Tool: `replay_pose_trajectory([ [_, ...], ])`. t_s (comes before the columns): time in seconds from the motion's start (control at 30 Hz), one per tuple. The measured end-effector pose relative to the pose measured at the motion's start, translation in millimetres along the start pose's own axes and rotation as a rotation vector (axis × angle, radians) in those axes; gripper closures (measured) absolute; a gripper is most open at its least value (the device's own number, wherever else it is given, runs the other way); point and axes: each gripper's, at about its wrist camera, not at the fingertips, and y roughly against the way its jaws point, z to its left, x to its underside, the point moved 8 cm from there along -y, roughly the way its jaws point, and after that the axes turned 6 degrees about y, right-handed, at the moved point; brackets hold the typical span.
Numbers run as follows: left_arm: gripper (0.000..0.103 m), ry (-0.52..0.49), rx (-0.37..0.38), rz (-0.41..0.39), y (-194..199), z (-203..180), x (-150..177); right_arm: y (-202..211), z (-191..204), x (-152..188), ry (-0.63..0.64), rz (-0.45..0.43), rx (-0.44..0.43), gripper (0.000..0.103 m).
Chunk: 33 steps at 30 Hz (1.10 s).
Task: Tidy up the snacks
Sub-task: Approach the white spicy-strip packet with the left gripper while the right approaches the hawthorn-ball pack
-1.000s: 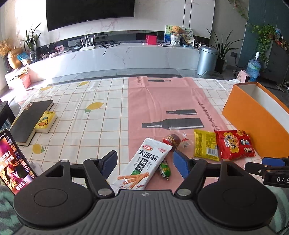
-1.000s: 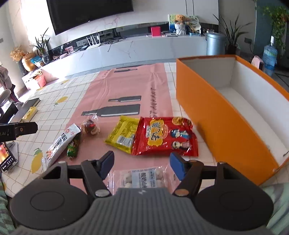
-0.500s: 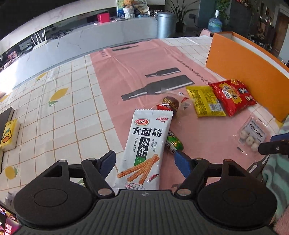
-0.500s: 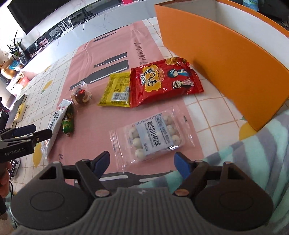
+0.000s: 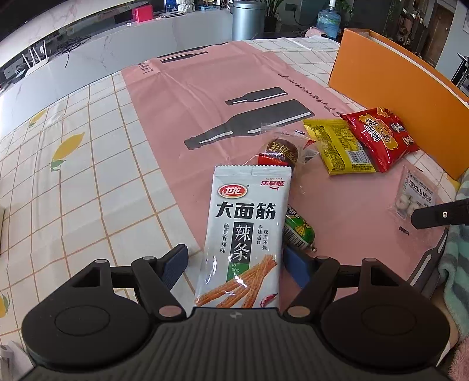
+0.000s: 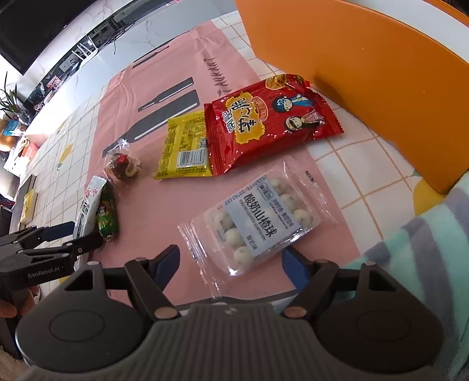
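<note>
My left gripper (image 5: 237,263) is open, its fingers either side of the near end of a white spicy-strip packet (image 5: 246,231). A green sausage snack (image 5: 299,230) lies beside that packet. My right gripper (image 6: 231,262) is open around the near end of a clear bag of white yogurt balls (image 6: 255,217). A red snack bag (image 6: 269,120), a yellow packet (image 6: 186,146) and a small brown wrapped sweet (image 6: 121,165) lie on the pink mat. An orange box (image 6: 366,73) stands at the right.
The table has a checked lemon cloth (image 5: 73,181) and a pink bottle-print mat (image 5: 211,96). A striped teal fabric (image 6: 425,258) lies at the near right. A grey bin (image 5: 247,20) and a water bottle (image 5: 328,20) stand beyond the table.
Both grippers have tilted down and moved closer to the table. The left now straddles the white packet, the right straddles the yogurt-ball bag. Both stay open.
</note>
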Motion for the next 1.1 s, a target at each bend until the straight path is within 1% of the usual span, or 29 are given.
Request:
replay_pose_trajectory([
  [0.33, 0.016, -0.002, -0.029, -0.014, -4, 1, -2, -15, 7, -20, 0.078, -0.068, 0.125, 0.028],
  [0.47, 0.015, 0.009, -0.047, -0.016, -4, 1, -2, -20, 9, -23, 0.07, -0.107, 0.179, 0.025],
  [0.57, 0.014, 0.037, -0.065, -0.002, -4, 1, -3, -21, 8, -27, 0.024, -0.131, 0.191, 0.023],
  [0.67, 0.014, 0.054, -0.076, 0.012, -4, 1, -3, -18, -1, -30, -0.067, -0.164, 0.186, 0.022],
  [0.77, 0.014, 0.061, -0.08, 0.023, -3, 0, -2, -15, -9, -34, -0.159, -0.194, 0.161, 0.018],
  [0.87, 0.016, 0.079, -0.087, 0.031, -3, 0, -1, -15, -13, -38, -0.218, -0.216, 0.175, 0.018],
  [0.93, 0.02, 0.109, -0.099, 0.033, -1, -1, -1, -17, -11, -40, -0.208, -0.227, 0.202, 0.018],
  [0.97, 0.023, 0.121, -0.098, 0.036, 0, -2, 0, -19, -9, -42, -0.186, -0.229, 0.219, 0.019],
  [1.03, 0.025, 0.145, -0.099, 0.043, 1, -7, 1, -23, -4, -42, -0.121, -0.228, 0.253, 0.019],
  [1.1, 0.026, 0.167, -0.094, 0.053, 3, -13, 3, -25, 0, -41, -0.065, -0.229, 0.266, 0.019],
])
